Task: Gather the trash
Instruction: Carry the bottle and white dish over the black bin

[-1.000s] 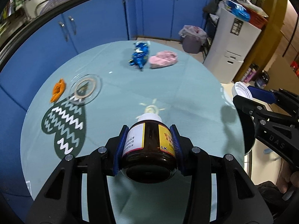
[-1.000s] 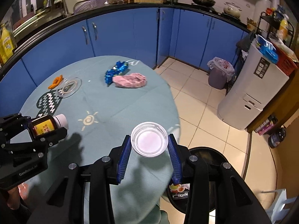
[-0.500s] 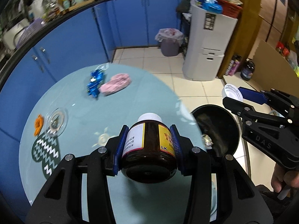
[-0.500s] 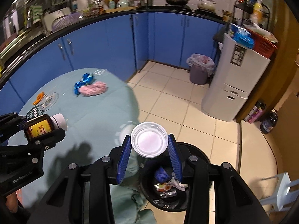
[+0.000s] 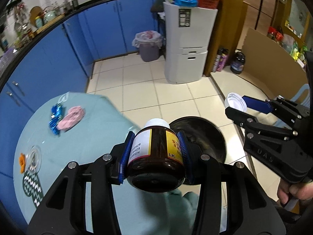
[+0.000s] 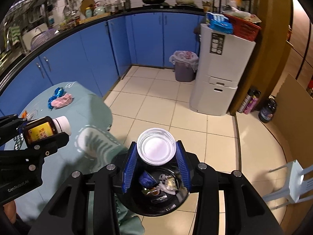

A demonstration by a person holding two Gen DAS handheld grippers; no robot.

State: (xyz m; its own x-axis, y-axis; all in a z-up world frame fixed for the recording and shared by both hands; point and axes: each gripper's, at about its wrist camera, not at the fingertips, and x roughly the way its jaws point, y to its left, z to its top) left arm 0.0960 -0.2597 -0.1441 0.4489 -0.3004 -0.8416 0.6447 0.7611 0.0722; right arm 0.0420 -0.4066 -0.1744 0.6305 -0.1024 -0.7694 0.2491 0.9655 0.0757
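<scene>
Where the left wrist view a second ago looked across the table point(image 5: 82, 137), the left gripper point(image 5: 155, 152), pinching the brown bottle point(image 5: 155, 156), now hangs past its edge before the black bin point(image 5: 211, 135). In the right wrist view, the right gripper point(image 6: 155, 156), clamping the white lid point(image 6: 156, 146), has moved over the bin's trash.

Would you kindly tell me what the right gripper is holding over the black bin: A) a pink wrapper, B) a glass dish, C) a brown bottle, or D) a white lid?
D: the right gripper clamps a white lid between its blue fingers, above the black bin.
</scene>
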